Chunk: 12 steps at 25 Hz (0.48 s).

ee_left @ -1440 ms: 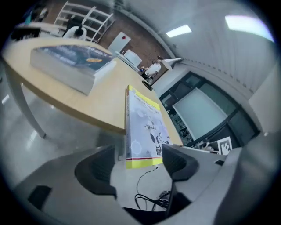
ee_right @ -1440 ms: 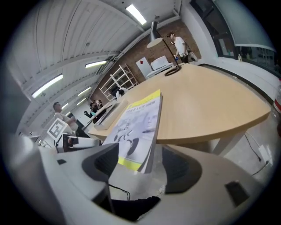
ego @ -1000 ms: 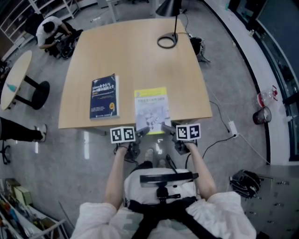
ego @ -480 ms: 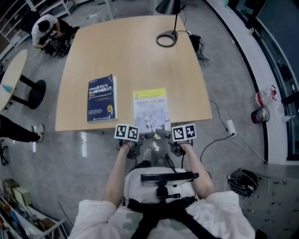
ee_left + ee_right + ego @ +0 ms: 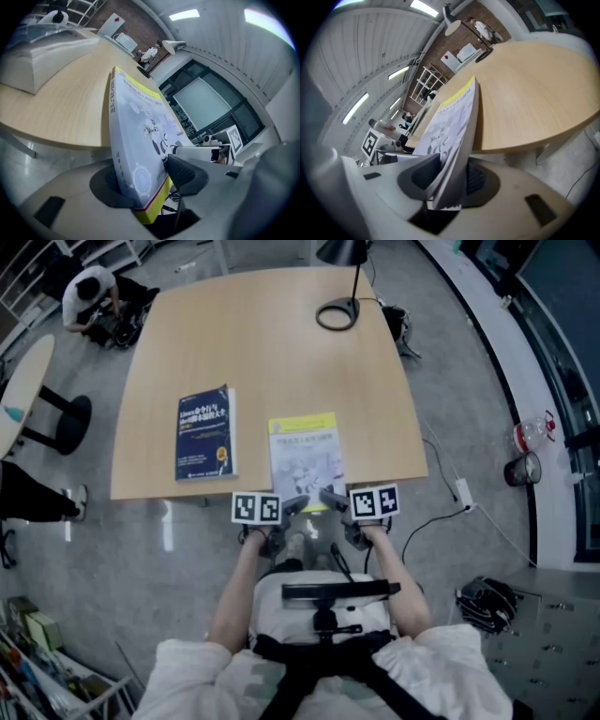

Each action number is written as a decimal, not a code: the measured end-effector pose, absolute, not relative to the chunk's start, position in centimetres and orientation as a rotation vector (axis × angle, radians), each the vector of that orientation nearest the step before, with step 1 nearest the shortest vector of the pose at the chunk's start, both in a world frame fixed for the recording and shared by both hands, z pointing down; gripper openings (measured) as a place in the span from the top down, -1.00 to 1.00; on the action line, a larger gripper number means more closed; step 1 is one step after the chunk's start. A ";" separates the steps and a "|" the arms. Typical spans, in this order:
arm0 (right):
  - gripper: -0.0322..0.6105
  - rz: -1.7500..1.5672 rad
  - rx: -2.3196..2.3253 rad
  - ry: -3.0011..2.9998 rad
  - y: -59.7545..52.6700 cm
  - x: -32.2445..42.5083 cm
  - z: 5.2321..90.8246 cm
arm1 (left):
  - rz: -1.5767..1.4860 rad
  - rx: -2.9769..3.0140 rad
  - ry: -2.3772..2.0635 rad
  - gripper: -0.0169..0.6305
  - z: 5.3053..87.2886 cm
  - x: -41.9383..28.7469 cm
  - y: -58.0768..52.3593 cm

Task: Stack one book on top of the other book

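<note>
A white book with a yellow band [image 5: 306, 457] lies at the near edge of the wooden table [image 5: 272, 352]. A dark blue book [image 5: 205, 432] lies flat to its left, a gap apart. My left gripper [image 5: 292, 506] and right gripper [image 5: 330, 498] both sit at the white book's near edge. In the left gripper view the white book [image 5: 140, 136] stands between the jaws of the left gripper [image 5: 140, 180], pads pressing on it. In the right gripper view the right gripper [image 5: 450, 176] clamps the same book [image 5: 452, 119]. Both pairs of jaws have just been closing on this book.
A black desk lamp [image 5: 337, 301] stands at the table's far edge. A round side table [image 5: 23, 395] and a crouching person [image 5: 94, 296] are off to the left. Cables and a power strip [image 5: 461, 495] lie on the floor at the right.
Both grippers have crept onto the white book's near edge, and their jaws have come together on it. The books have not moved.
</note>
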State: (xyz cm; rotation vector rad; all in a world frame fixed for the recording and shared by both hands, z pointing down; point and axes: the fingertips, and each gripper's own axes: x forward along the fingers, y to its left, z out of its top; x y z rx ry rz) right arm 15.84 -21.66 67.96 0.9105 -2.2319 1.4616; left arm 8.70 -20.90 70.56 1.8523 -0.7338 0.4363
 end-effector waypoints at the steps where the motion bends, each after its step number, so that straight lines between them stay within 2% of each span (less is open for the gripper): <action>1: 0.49 1.432 0.929 -2.237 -21.8 15.8 67.9 | 0.446 1.874 -0.760 0.22 70.3 8.6 -21.0; 6: 0.50 1.333 0.970 -2.251 -21.5 15.6 67.8 | 0.512 1.952 -0.826 0.41 69.3 8.6 -21.1; 12: 0.50 1.203 0.992 -2.337 -20.9 15.0 65.1 | 0.440 1.997 -0.880 0.44 66.5 8.2 -20.5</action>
